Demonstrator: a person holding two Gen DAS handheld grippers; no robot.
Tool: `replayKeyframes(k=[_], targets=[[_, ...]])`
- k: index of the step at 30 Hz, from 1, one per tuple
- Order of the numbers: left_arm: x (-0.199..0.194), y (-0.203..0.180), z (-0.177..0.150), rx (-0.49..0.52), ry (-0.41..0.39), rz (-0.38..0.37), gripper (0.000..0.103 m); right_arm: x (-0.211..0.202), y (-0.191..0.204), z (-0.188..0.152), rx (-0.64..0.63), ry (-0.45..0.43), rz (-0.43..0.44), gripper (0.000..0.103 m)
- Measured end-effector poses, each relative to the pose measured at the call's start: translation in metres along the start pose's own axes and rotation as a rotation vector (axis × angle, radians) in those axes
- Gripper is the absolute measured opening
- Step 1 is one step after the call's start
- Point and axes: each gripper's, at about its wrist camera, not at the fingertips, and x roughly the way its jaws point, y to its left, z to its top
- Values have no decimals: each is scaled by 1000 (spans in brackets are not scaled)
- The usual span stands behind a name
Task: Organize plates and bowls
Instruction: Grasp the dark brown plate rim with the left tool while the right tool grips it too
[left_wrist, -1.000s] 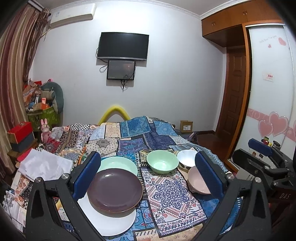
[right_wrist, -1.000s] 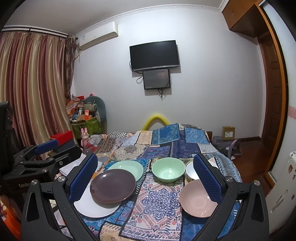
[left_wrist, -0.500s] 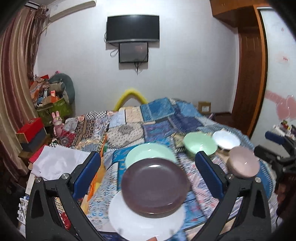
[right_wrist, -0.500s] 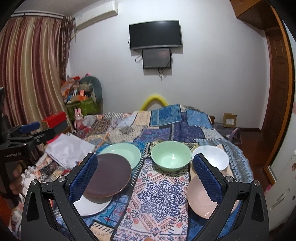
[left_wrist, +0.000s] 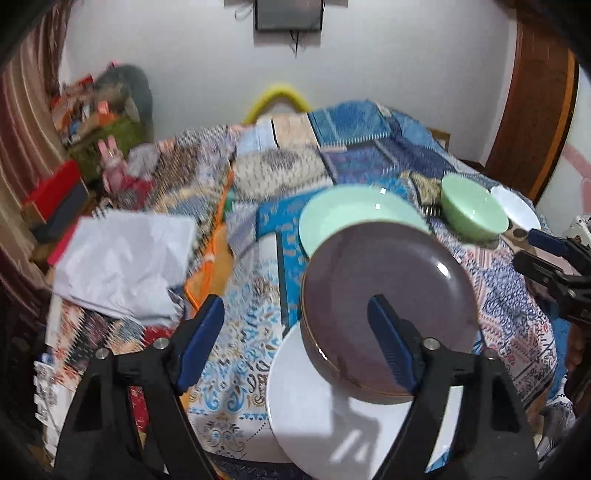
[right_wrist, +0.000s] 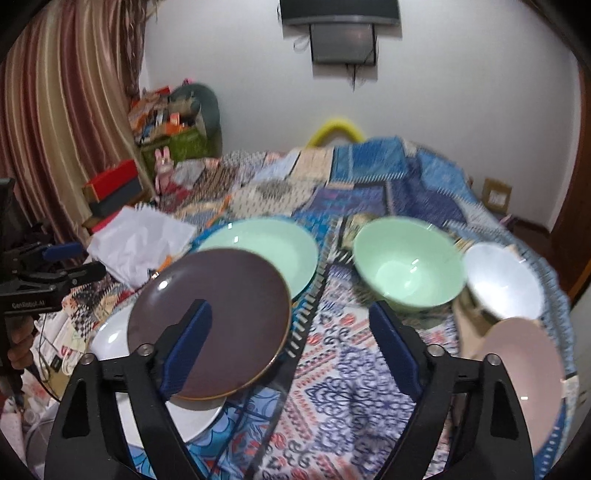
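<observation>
Sorting has barely begun, by the look of it: the brown plate (left_wrist: 384, 295) rests tilted on the white plate (left_wrist: 332, 417) at lower centre, overlapping the green plate (left_wrist: 354, 218) behind it, while the green bowl (right_wrist: 406, 266), white bowl (right_wrist: 502, 280) and pink bowl (right_wrist: 524, 369) sit unstacked at right on the patterned bed (right_wrist: 351, 387). Both the left tool (left_wrist: 295, 343) and right tool (right_wrist: 288, 343) are closing with nothing between the jaws.

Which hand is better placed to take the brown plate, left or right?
Probably left. The left gripper hangs just over the near rim of the brown plate, jaws closing on nothing. The right gripper faces the bare cloth between plates and bowls.
</observation>
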Motion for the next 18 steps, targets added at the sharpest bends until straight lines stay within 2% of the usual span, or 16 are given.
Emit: replayKeyframes(k=[2, 5, 7, 9, 11, 18], targets=[[15, 5, -5, -4, 35, -23, 72, 11, 0, -1, 7, 28, 4, 75], [32, 9, -9, -30, 83, -57, 61, 26, -1, -5, 20, 73, 10, 70], [40, 10, -11, -46, 116, -94, 49, 33, -1, -5, 24, 95, 16, 66], [48, 11, -13, -57, 139, -121, 47, 38, -2, -7, 35, 111, 25, 65], [51, 10, -13, -51, 146, -114, 45, 43, -3, -8, 46, 123, 34, 65], [65, 7, -11, -57, 170, -138, 35, 62, -1, -8, 70, 176, 78, 45]])
